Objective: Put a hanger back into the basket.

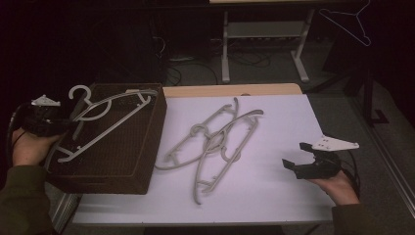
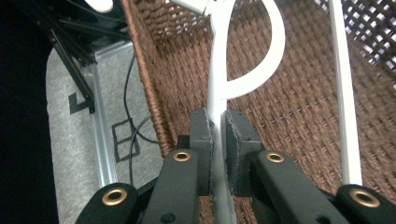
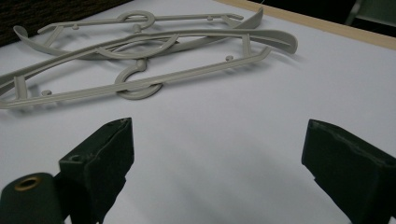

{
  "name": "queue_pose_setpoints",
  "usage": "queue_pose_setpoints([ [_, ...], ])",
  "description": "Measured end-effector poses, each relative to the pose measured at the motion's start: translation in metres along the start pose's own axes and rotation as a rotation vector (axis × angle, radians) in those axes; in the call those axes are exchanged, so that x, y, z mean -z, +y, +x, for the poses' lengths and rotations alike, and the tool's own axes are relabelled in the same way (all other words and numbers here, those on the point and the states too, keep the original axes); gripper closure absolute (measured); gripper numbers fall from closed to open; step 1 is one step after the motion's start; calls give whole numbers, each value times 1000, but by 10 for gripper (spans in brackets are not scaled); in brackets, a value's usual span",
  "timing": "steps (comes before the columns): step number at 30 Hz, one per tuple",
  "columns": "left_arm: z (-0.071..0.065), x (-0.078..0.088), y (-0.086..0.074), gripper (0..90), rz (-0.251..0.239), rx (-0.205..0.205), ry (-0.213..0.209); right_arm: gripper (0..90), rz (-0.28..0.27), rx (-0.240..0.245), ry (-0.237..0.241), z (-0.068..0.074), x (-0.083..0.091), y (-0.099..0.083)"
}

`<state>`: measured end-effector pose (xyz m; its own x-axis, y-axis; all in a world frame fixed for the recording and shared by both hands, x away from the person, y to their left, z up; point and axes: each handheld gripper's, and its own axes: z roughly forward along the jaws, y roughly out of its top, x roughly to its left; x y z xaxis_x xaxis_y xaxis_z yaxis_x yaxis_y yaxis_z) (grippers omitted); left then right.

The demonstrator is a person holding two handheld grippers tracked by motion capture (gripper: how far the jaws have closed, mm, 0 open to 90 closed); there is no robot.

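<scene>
at the left, the left gripper has its jaws clamped tight on the neck of a pale hanger, which hangs over the open wicker basket, hook end toward the hand. the step in hand looks like lowering this hanger into the basket; next the jaws need to part once it rests inside. in the middle, two more hangers lie crossed on the white table. at the right, the right gripper rests low near the table's edge, jaws wide apart and empty.
</scene>
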<state>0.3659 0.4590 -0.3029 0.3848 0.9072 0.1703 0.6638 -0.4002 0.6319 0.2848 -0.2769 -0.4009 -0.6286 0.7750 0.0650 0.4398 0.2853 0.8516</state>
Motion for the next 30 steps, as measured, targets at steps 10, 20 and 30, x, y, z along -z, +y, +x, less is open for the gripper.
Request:
queue_pose_setpoints([
  [10, -7, -18, -6, 822, 38, -9, -6, 89, 0, 2, 3, -1, 0, 0],
  [20, -14, -31, -5, 819, 58, -12, -26, 89, 1, 5, 7, 0, 0, 0],
  [30, -15, -26, -3, 558, -11, 19, -52, 89, -1, 10, 13, 0, 1, 1],
])
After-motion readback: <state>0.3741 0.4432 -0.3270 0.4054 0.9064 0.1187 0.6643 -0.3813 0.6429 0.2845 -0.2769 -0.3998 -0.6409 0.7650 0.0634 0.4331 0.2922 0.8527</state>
